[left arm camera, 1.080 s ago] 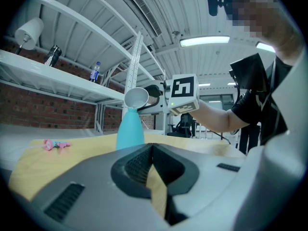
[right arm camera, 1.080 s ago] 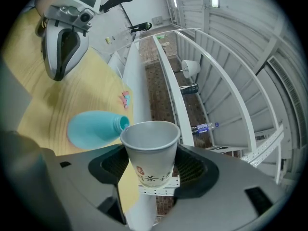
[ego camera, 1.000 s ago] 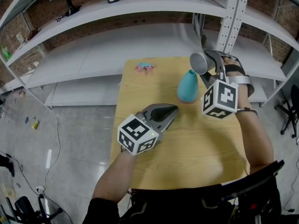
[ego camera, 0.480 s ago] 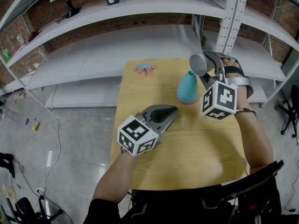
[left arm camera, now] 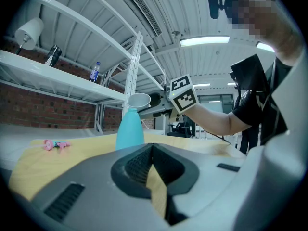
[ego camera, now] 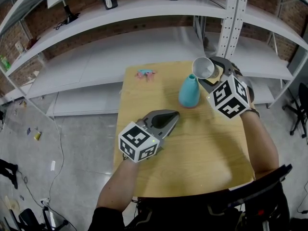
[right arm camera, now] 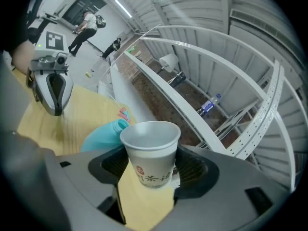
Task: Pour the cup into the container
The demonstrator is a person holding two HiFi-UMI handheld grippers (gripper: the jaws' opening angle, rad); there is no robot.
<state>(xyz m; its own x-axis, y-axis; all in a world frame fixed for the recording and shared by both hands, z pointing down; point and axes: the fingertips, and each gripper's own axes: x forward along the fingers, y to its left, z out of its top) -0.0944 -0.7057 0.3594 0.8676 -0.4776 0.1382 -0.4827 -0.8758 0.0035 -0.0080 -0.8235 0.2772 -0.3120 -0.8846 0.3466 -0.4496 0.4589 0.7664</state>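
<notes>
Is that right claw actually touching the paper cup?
Touching. The right gripper view shows the right gripper with both jaws pressed against the sides of the cup, one on each side.

Our left gripper [ego camera: 174, 115] and right gripper [ego camera: 208, 77] have smooth grey shells with dark ribbed pads [left arm camera: 136, 166], each carrying a white cube [ego camera: 138, 142] of black square markers. We wear black short sleeves [ego camera: 110, 220].

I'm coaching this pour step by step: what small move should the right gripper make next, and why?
Probably tip the cup further toward the teal container's mouth. The right gripper is shut on the cup, whose rim sits just above that narrow opening, only partly tilted, and no stream shows.
</notes>
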